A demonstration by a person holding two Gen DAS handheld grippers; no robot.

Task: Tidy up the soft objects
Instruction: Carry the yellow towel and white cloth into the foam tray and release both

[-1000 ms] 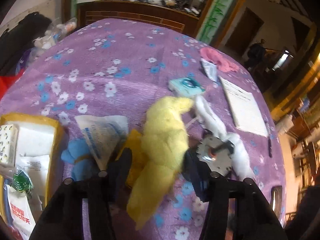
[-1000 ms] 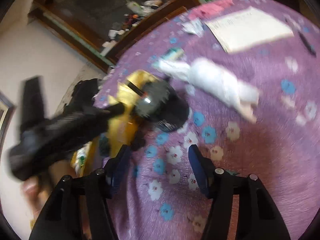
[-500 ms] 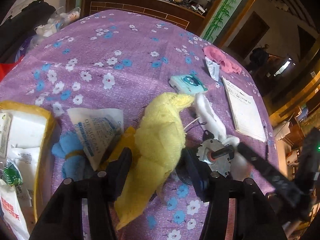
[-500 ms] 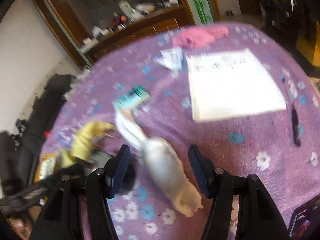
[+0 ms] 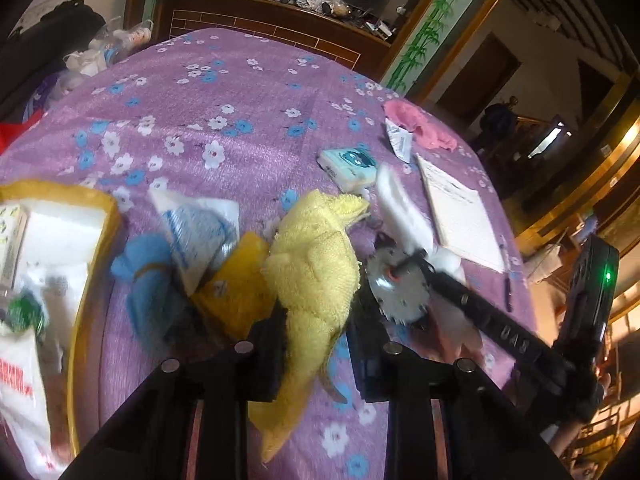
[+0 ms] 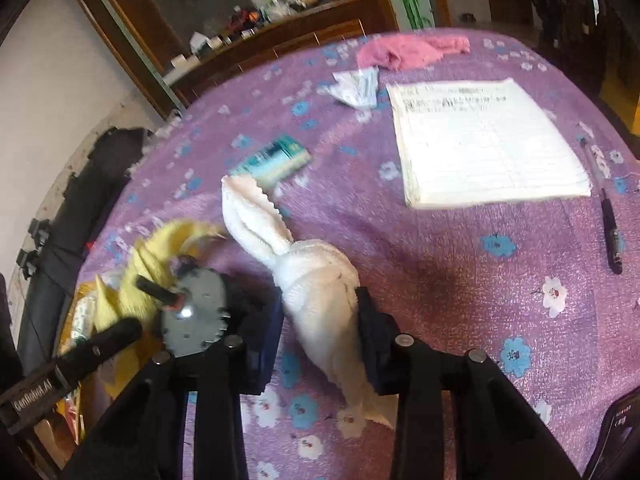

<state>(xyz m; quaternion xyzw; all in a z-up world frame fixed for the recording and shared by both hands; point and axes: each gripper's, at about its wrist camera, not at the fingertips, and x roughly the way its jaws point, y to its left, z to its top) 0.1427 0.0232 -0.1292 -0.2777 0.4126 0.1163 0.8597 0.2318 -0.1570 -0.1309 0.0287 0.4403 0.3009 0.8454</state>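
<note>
left gripper point(image 5: 316, 344) straddled the yellow towel point(image 5: 316, 276), fingers close against its sides; could not tell whether clenched on it or merely alongside. towel lay lengthwise on the purple flowered tablecloth point(image 5: 192, 120), toward the near edge, one end trailing down between the fingers. just left of it: a darker yellow cloth point(image 5: 240, 288), a white printed packet point(image 5: 200, 228) and a blue soft item point(image 5: 148, 280), bunched together and touching. at the left edge, a yellow-rimmed tray point(image 5: 100, 220) filled with white packets.

right gripper point(image 6: 320, 336) set around the white towel point(image 6: 316, 284), both fingers pressed against its bunched middle, apparently grasping it. white towel pointed toward the table centre, frayed end beside a teal packet point(image 6: 276, 160), though blur left contact unclear. left gripper's toothed metal wheel showed just left of the right gripper, nearly touching, with the yellow towel behind it; very tight room between the two tools.

toward the right edge: a white notepad point(image 6: 480, 140), flat, with a black pen point(image 6: 608, 216) beside it, apart. at the far right edge: a pink cloth point(image 6: 404, 50) with a crumpled white wrapper point(image 6: 358, 88) just in front. broad bare stretch of cloth across the far left half of the table, and another patch between white towel and pen.
</note>
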